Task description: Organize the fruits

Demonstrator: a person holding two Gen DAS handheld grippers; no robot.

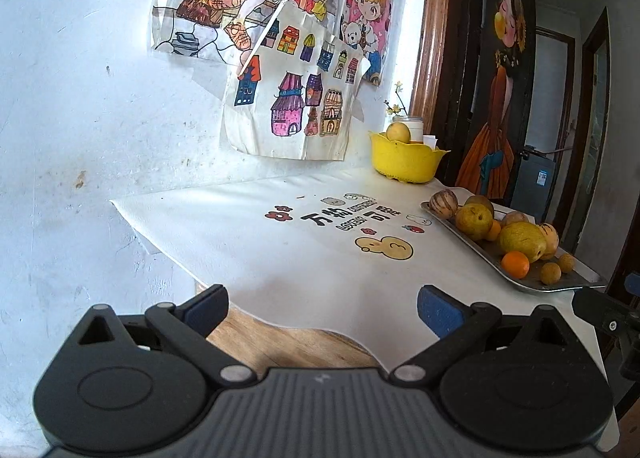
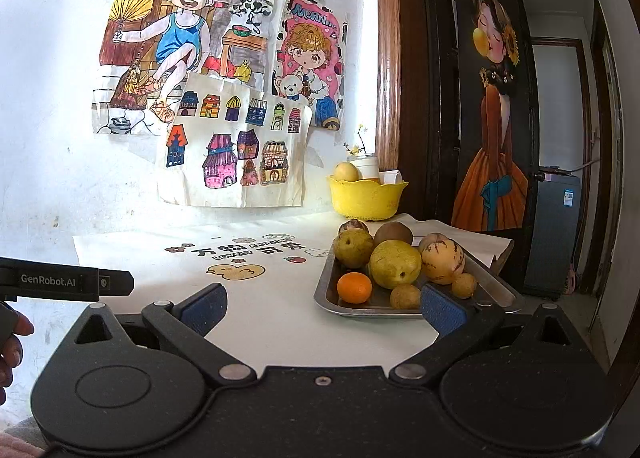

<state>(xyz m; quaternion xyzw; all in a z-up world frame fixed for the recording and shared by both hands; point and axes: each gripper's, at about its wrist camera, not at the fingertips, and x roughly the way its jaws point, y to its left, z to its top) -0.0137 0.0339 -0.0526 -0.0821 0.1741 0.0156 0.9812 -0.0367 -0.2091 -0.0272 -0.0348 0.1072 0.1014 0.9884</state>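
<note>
A white cloth [image 2: 280, 310] printed with cartoon ducks and lettering covers the wooden table [image 1: 280, 342], which stands against a white wall hung with coloured children's drawings [image 2: 236, 146]. At the far right corner stands a yellow scalloped plastic bowl [image 2: 366, 196] holding one pale yellow round fruit [image 2: 345, 171], with a white jar [image 2: 366, 166] just behind it.

Nearer, a rectangular metal tray [image 2: 496, 290] carries the pile of fruit: two large yellow-green pears [image 2: 394, 264], a brown kiwi [image 2: 393, 233], striped cream-coloured melons [image 2: 442, 261], a small orange [image 2: 354, 287] and small tan round fruits [image 2: 405, 296].

The right tongs [image 2: 324, 304] are released, holding nothing, with the tray's near edge just ahead and to the right; their right blue pad overlaps the tray's front rim in view. The left tongs [image 1: 322, 308] are likewise spread and empty above the table's near edge, the tray well off to their right.
</note>
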